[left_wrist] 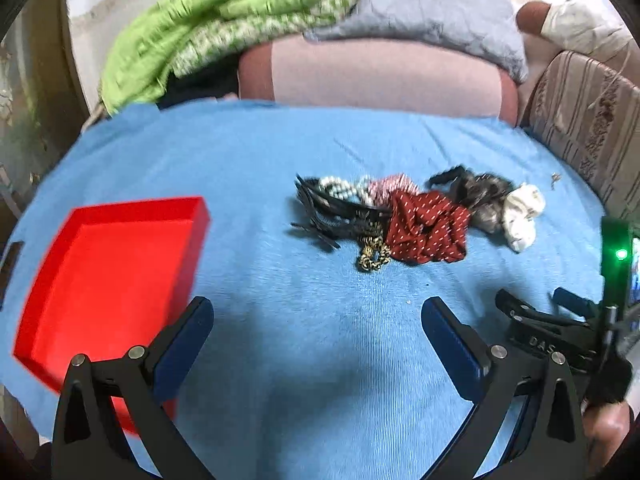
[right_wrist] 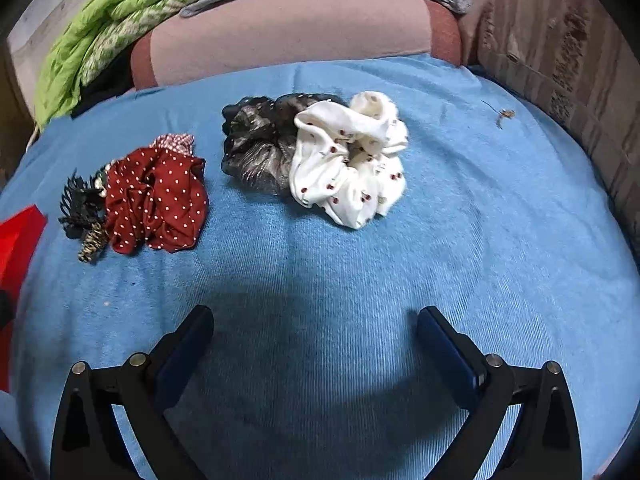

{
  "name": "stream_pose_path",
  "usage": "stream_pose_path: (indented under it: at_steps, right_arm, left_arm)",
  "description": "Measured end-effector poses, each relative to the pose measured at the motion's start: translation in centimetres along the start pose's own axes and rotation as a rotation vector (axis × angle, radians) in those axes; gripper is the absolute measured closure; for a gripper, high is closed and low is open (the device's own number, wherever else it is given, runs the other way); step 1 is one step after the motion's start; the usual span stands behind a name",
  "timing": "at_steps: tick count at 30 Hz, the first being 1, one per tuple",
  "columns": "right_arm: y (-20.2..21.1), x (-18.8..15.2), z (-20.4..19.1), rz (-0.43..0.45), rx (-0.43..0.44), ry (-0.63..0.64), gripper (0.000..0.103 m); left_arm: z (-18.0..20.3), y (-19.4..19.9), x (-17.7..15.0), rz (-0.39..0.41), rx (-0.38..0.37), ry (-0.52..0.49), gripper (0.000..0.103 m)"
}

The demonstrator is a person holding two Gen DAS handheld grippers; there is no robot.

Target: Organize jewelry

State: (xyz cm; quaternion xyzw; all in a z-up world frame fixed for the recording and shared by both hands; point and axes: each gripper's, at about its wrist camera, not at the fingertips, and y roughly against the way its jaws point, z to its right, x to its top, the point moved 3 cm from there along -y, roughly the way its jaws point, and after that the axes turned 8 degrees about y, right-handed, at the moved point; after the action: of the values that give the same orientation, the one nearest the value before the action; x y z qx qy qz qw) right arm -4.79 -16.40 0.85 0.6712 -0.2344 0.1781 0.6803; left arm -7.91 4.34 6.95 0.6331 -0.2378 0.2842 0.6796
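Observation:
A pile of hair accessories lies on the blue cloth [left_wrist: 280, 152]: a red polka-dot scrunchie [left_wrist: 428, 224] [right_wrist: 156, 200], a white cherry-print scrunchie [left_wrist: 520, 216] [right_wrist: 352, 160], a dark sheer scrunchie [left_wrist: 480, 196] [right_wrist: 256, 144], a black hairband [left_wrist: 332, 204], pearl beads [left_wrist: 340, 186] and a small gold-black scrunchie [left_wrist: 374, 258] [right_wrist: 92, 246]. An empty red tray [left_wrist: 108, 280] sits at the left; its corner shows in the right wrist view [right_wrist: 20, 236]. My left gripper [left_wrist: 318, 320] is open and empty, short of the pile. My right gripper [right_wrist: 316, 330] is open and empty, short of the white scrunchie; it also shows in the left wrist view [left_wrist: 536, 312].
Beyond the cloth is a pink cushion [left_wrist: 384, 76] with a green blanket [left_wrist: 192, 28] and a grey pillow [left_wrist: 432, 4] behind it. A patterned sofa arm [left_wrist: 588, 120] borders the right side. A small metal piece [right_wrist: 504, 116] lies at far right.

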Motion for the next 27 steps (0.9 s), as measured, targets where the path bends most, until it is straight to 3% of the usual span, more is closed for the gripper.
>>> stream_pose_path:
  at_steps: [9, 17, 27]
  right_arm:
    - [6.6, -2.3, -0.7, 0.168, -0.058, -0.027, 0.000]
    - [11.1, -3.3, 0.1, 0.303, -0.144, -0.016, 0.000]
    - [12.5, -4.1, -0.2, 0.320, -0.180, 0.008, 0.000]
  left_arm:
    - [-0.6, 7.8, -1.3, 0.125, 0.004, -0.008, 0.000]
    - [0.7, 11.0, -2.7, 0.173, -0.010, -0.065, 0.000]
    - [1.3, 11.6, -3.7, 0.163, -0.024, -0.073, 0.000]
